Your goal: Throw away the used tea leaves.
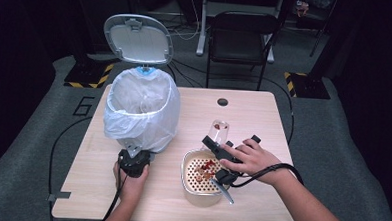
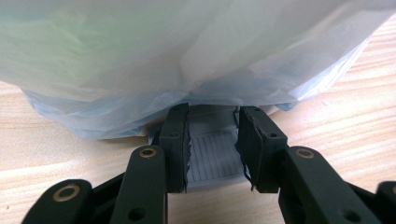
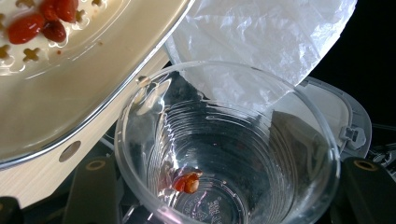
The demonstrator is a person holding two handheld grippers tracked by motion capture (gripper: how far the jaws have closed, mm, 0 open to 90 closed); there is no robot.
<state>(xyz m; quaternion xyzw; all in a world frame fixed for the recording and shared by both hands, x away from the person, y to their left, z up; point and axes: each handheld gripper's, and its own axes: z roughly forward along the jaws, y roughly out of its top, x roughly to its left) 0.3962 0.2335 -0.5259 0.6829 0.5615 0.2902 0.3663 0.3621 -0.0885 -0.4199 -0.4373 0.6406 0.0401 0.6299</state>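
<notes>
On the near left of the table the left gripper has its jaws clamped on the grey pedal of the bag-lined bin, while the right gripper grips a tilted clear cup, one red piece inside, just above the perforated strainer bowl.

I see bin on table at left, lid up behind it, my left gripper at its pedal, strainer bowl right of bin, cup in my right gripper just behind bowl, chair beyond table
</notes>
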